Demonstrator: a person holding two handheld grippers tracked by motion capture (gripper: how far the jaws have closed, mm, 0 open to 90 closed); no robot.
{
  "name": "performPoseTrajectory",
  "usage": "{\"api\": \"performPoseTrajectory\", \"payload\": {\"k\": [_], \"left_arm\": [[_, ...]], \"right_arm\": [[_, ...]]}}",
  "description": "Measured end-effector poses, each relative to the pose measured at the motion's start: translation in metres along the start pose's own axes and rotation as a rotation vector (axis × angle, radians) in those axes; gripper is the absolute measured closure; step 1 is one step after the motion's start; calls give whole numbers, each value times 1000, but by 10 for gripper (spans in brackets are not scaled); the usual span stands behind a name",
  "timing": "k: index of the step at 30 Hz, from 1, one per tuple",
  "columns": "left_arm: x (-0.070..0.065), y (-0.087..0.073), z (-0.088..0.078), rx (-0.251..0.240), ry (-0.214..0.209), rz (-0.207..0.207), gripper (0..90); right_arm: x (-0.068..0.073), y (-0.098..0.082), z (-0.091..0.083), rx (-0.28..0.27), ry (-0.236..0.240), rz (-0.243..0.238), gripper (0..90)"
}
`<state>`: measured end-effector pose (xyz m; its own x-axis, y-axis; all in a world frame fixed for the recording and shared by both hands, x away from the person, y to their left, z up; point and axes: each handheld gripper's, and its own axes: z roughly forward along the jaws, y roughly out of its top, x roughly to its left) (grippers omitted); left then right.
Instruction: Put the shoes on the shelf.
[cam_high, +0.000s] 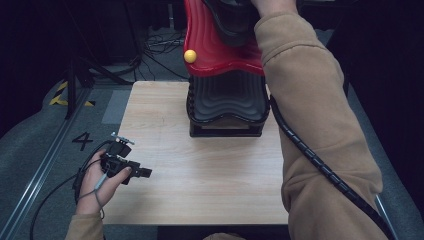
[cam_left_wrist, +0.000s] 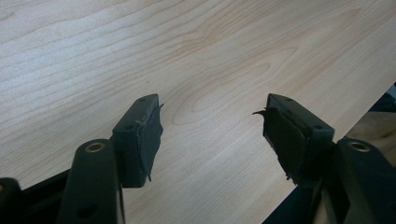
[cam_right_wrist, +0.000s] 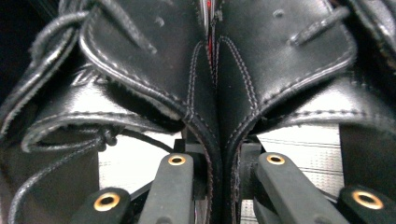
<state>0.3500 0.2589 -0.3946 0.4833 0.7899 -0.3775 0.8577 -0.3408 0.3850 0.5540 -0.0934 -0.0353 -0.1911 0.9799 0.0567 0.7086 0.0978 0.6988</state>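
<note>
My right gripper (cam_right_wrist: 223, 163) is clamped on a pair of black leather lace-up shoes (cam_right_wrist: 210, 74): its jaws stand close together and pinch the two inner walls of the shoes where they meet, so both hang as one bundle just ahead of the pads. I judge the pick-up done and the carry under way; the setting-down is left. In the high view the shoes (cam_high: 231, 22) are at the far end of my outstretched right arm, above the glossy red ribbed tier (cam_high: 220, 50) of a stacked shoe rack, whose black ribbed tier (cam_high: 227, 100) sits lower on the pale wooden table (cam_high: 200, 170). A small yellow ball (cam_high: 190, 56) lies at the red tier's near left edge.

My left gripper (cam_left_wrist: 212, 135) is wide open with nothing between its jaws, resting low over bare table near my left side.

The right gripper view gives the grip itself, stitching and laces close up, but no rack. The high view gives the rack and where the shoes are heading, though not the pinch.
</note>
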Motion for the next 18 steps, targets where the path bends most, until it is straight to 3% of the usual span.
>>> {"api": "performPoseTrajectory", "payload": {"k": [5,11,13,16,18], "left_arm": [[-2,0,-3,-13,0,5,375],[-7,1,-5,-18,1,7,373],[-7,1,-5,-14,0,12,372],[-6,2,-3,-9,6,15,372],[-5,2,-2,-5,2,12,369]], "right_arm": [[5,-10,12,-19,-15,17,792],[8,-22,33,-23,32,87,785],[10,-24,36,-26,38,89,777],[17,-28,39,-40,22,53,745],[16,-29,40,-32,31,61,719]]}}
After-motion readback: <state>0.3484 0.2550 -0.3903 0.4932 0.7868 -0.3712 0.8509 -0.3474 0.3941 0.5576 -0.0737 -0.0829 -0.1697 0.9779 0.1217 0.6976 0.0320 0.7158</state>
